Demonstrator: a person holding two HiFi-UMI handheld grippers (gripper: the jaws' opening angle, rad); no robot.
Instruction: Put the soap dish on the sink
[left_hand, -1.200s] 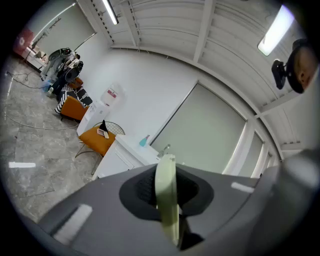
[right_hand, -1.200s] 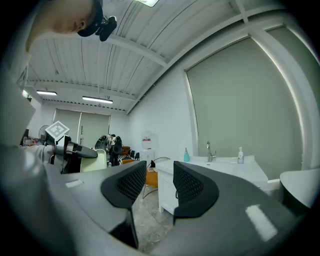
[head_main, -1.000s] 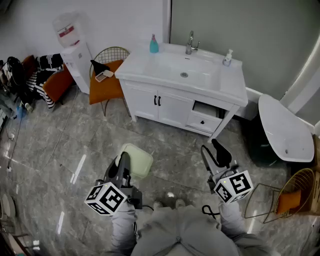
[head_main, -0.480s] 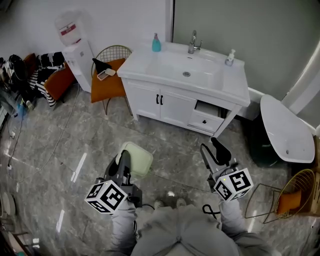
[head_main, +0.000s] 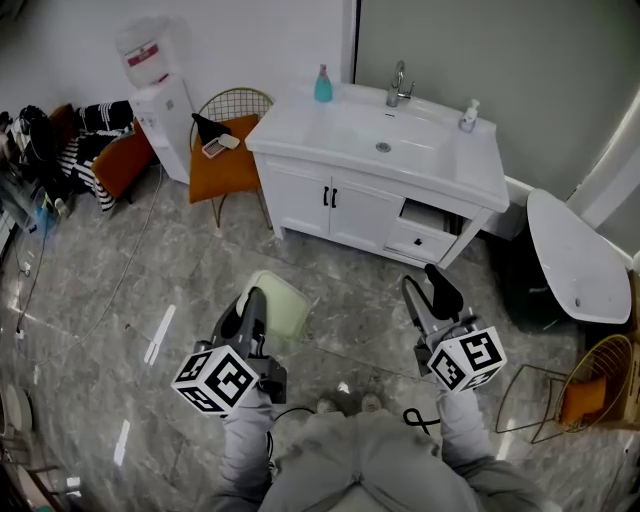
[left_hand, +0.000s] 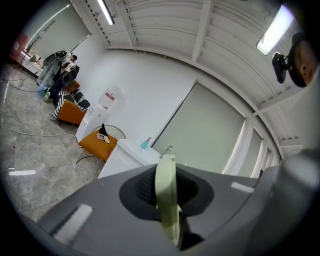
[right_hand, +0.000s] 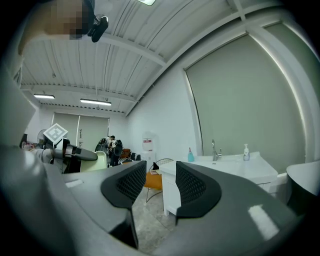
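**A:** Where is the soap dish kept, and why there?

**B:** The soap dish (head_main: 282, 308) is clamped by its near edge in the closed left tongs (head_main: 256, 300). It is held above the floor (head_main: 130, 270), well apart from the sink (head_main: 345, 128). The grip is judged to be a carrying one, since nothing has yet been set on the white counter (head_main: 485, 175). The right tongs (head_main: 428, 292) are held apart with nothing between them, presumably kept free.

**A:** Which way is it pointed?

**B:** It is held on edge. Only its thin rim is seen in the left gripper view, while a broad pale-green face is shown to the right gripper view. Its long axis is laid along the tongs, roughly level, toward the sink cabinet. It would probably have to be turned flat before it is laid down.
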